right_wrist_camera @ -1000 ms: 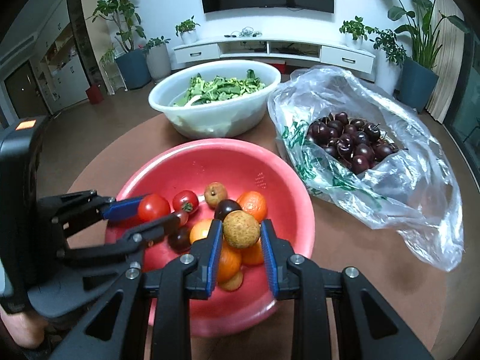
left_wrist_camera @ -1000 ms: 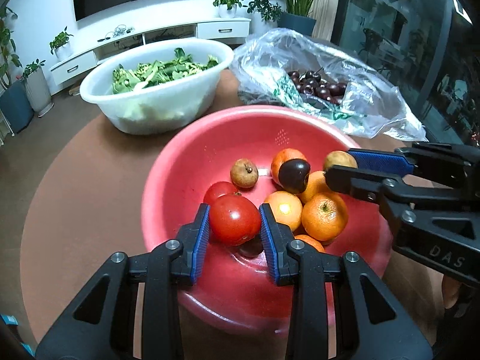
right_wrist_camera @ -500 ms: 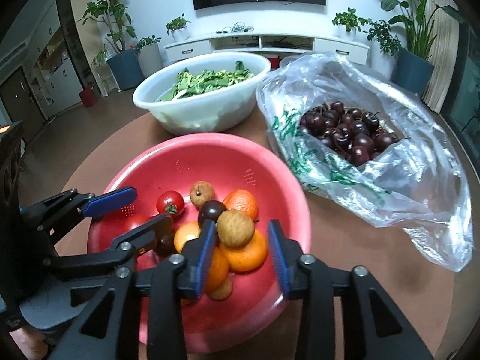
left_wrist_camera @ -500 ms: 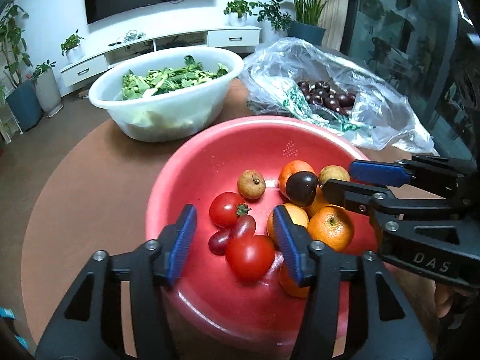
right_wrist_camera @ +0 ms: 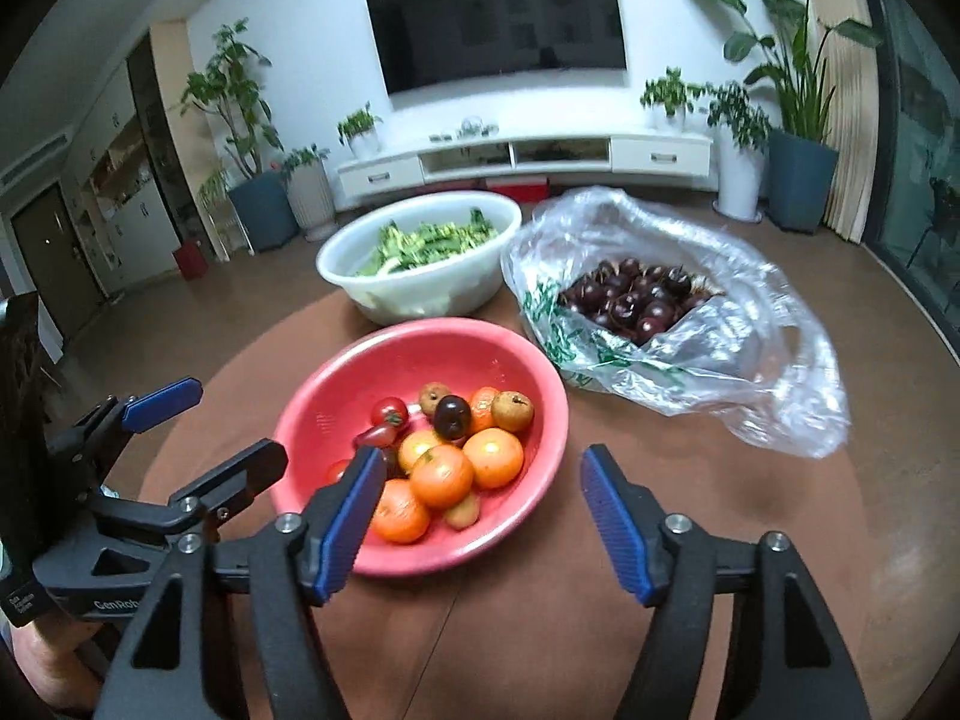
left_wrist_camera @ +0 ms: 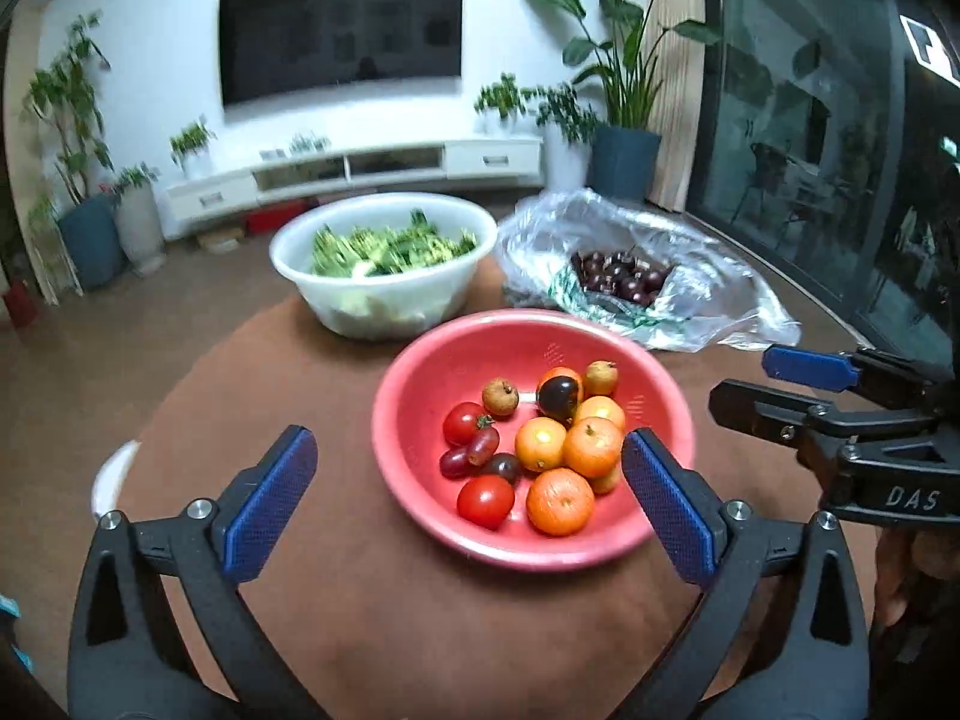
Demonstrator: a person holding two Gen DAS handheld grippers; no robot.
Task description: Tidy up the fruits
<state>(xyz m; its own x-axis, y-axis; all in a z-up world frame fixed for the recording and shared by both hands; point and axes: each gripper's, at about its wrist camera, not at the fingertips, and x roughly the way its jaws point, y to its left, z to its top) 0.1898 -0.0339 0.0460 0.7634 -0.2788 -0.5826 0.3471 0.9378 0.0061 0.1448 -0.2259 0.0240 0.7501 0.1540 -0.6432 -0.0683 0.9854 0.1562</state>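
A red colander bowl (left_wrist_camera: 420, 378) (right_wrist_camera: 336, 384) on the round brown table holds tomatoes (left_wrist_camera: 486, 501), oranges (left_wrist_camera: 559, 501) (right_wrist_camera: 442, 476), brown longans (left_wrist_camera: 500, 397) (right_wrist_camera: 512, 410), a dark plum (left_wrist_camera: 559, 397) (right_wrist_camera: 451, 414) and small dark red fruits. My left gripper (left_wrist_camera: 471, 507) is wide open and empty, pulled back in front of the bowl. My right gripper (right_wrist_camera: 483, 513) is wide open and empty, at the bowl's near right rim. Each gripper shows in the other's view, the right (left_wrist_camera: 774, 381) and the left (right_wrist_camera: 204, 426).
A white bowl of green vegetables (left_wrist_camera: 384, 264) (right_wrist_camera: 420, 252) stands behind the red bowl. A clear plastic bag of dark cherries (left_wrist_camera: 624, 279) (right_wrist_camera: 642, 300) lies at the back right. A white object (left_wrist_camera: 108, 474) sits at the table's left edge.
Both grippers opened and let go: the left dropped its tomato, the right its longan, into the red bowl. Both then pulled back and up from the bowl.
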